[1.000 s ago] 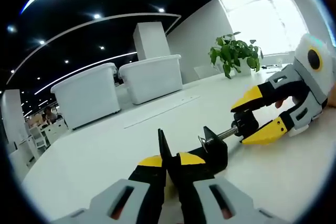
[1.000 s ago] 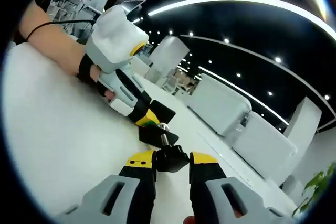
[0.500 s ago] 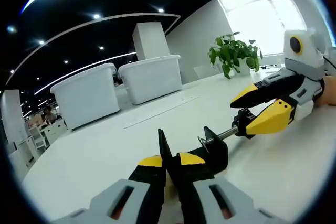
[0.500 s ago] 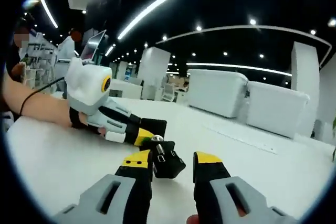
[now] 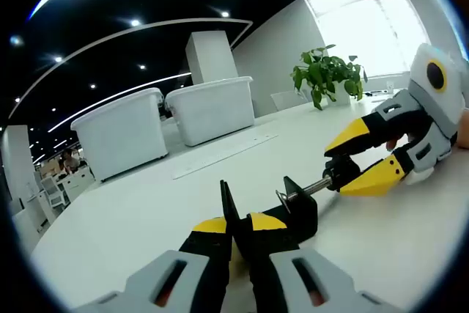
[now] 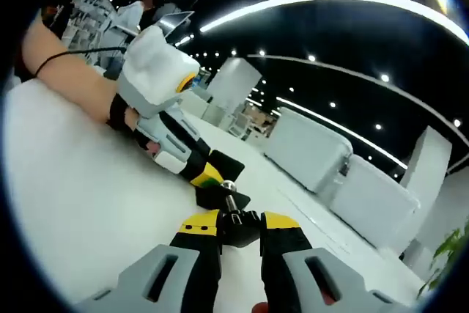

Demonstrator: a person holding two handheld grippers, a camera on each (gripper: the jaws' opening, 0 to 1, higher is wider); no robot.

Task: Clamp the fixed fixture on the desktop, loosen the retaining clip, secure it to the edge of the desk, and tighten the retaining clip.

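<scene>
The black clamp fixture (image 5: 297, 210) lies flat on the white table (image 5: 132, 218), well in from any edge that shows. Its long axis is the screw rod (image 5: 311, 187), and the two hand-held grippers sit at opposite ends of it.

The left hand-held gripper (image 5: 233, 231) is closed on the fixture's thin upright plate, the jaws pressed against it from both sides — this pins the body end. From there the rod runs away and to the right, toward the potted plant (image 5: 326, 75), and ends in the knob (image 5: 338, 172).

The right hand-held gripper (image 5: 359, 159) meets that far end, its yellow-tipped jaws one on each side of the knob. In the right gripper view its jaws (image 6: 238, 229) stand pinched onto the knob (image 6: 236, 219), with the rod running straight ahead to the fixture body (image 6: 220, 196) and the left hand-held gripper (image 6: 192, 168) beyond.

So the right one is lined up along the screw's axis, which is what loosening seems to call for — a roll of that hand about the rod while the left holds the body still. The white bins (image 5: 168, 122) stand well apart from all this.
</scene>
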